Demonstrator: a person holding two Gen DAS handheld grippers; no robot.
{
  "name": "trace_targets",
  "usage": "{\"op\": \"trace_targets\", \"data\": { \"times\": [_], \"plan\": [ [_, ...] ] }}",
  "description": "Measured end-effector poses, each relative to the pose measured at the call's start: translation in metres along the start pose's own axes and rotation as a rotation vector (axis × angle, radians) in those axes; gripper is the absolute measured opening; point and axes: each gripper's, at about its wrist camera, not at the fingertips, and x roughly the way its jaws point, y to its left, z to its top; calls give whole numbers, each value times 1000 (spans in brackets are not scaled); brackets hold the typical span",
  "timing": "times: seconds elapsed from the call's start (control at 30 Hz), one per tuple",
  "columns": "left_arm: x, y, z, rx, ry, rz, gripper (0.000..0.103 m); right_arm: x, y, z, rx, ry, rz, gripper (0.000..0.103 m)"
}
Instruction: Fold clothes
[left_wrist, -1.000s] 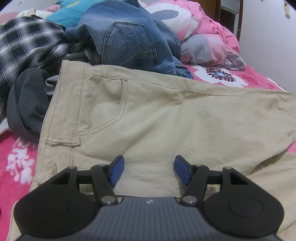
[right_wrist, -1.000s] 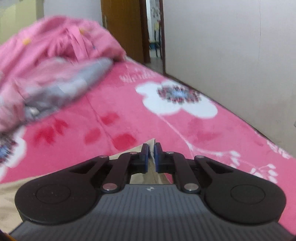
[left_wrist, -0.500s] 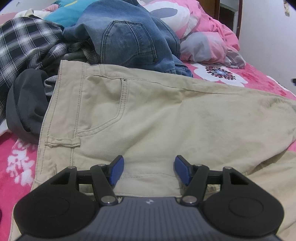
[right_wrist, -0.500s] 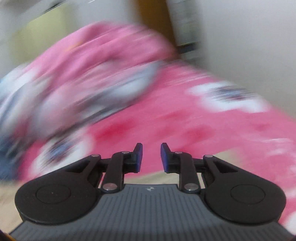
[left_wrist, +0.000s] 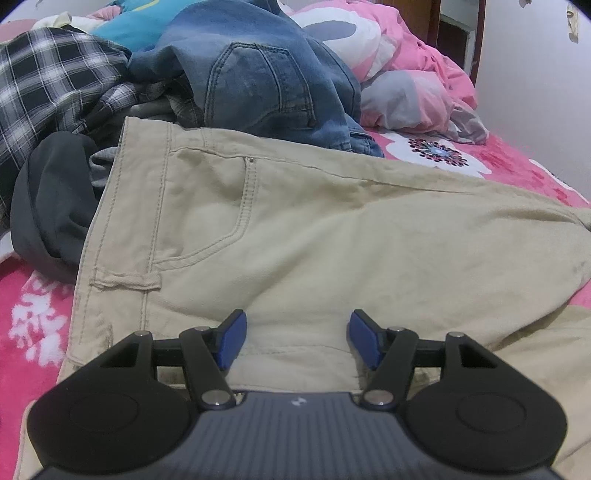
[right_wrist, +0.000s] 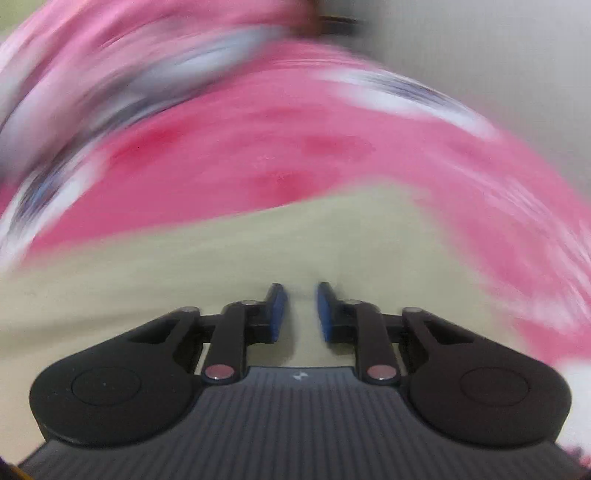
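Observation:
Beige trousers (left_wrist: 303, 236) lie flat on the pink floral bed cover (left_wrist: 33, 317), waistband to the left, legs running right. My left gripper (left_wrist: 297, 341) hovers open over the seat of the trousers near the front edge, with nothing between its blue pads (left_wrist: 232, 338). The right wrist view is heavily blurred. In it my right gripper (right_wrist: 302, 310) is open a little above beige cloth (right_wrist: 184, 266), with nothing between its pads, and pink cover (right_wrist: 295, 155) lies beyond.
Behind the trousers lies a heap of clothes: blue jeans (left_wrist: 266, 74), a black-and-white plaid shirt (left_wrist: 48, 88) and a dark grey garment (left_wrist: 48, 199). A pink and grey quilt (left_wrist: 410, 85) is bunched at the back right. A wall (left_wrist: 535, 74) runs along the right.
The right gripper let go of the trouser edge and opened, then swung quickly over the beige cloth. The left gripper has stayed open and moved a little forward.

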Motion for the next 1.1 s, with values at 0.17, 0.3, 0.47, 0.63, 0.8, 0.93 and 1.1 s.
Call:
{"op": "trace_targets", "data": {
  "times": [0.17,0.3,0.47,0.63,0.8,0.93,1.1],
  "plan": [
    [-1,4,3,-27,10,-15,64,-28,68,1,-108,-36,100,8],
    [-5,8,4,-80,16,-17,64,-51,122,2,-195,-65,181,13],
    [-5,8,5,-100,16,-9,65,-49,220,-39,-538,-20,294,17],
    [-4,9,4,-70,9,-25,67,-32,148,-41,-484,18,141,23],
    [-5,12,3,-69,7,-50,69,-48,-51,-31,13,82,-223,26],
    [-9,13,6,-90,7,-57,69,-82,-44,-23,45,8,-266,27],
    [-18,6,6,-105,27,-70,69,-94,69,-25,-121,-52,88,27]
  ]
}}
